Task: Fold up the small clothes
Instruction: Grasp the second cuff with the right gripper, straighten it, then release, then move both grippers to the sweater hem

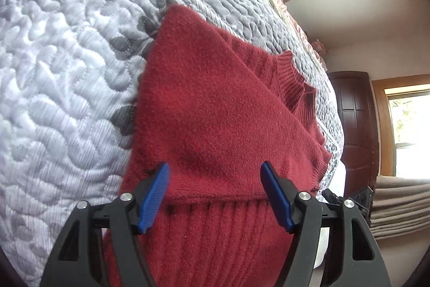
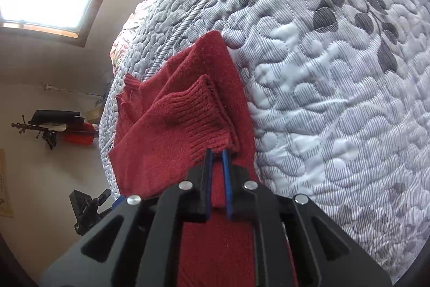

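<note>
Left wrist view: the left gripper [image 1: 215, 179] stands with its blue-padded jaws spread wide and nothing between them, poised just above the dark red knitted sweater [image 1: 215, 109]. The sweater lies partly folded on the grey-and-white quilted bedcover [image 1: 67, 71], close to the bed's edge, with its long axis running straight ahead from the jaws. A ribbed band [image 1: 215, 233] passes beneath the gripper, and a ribbed cuff [image 1: 293, 74] shows ahead and to the right. Right wrist view: the right gripper [image 2: 217, 155] has its jaws drawn nearly together on the near edge of a folded-over ribbed cuff [image 2: 188, 109] of the same sweater [image 2: 150, 160]. The pad tips are buried in the knit, so a firm pinch appears likely but cannot be confirmed. The sweater extends forward from this gripper toward the bedcover [image 2: 336, 98], with the bedside to the left. Judgement: the right gripper is the one engaged with the cloth and therefore leads the fold; the coming move depends on carrying the cuff along the sweater's long axis while the free left gripper descends onto the body panel directly below it.
</note>
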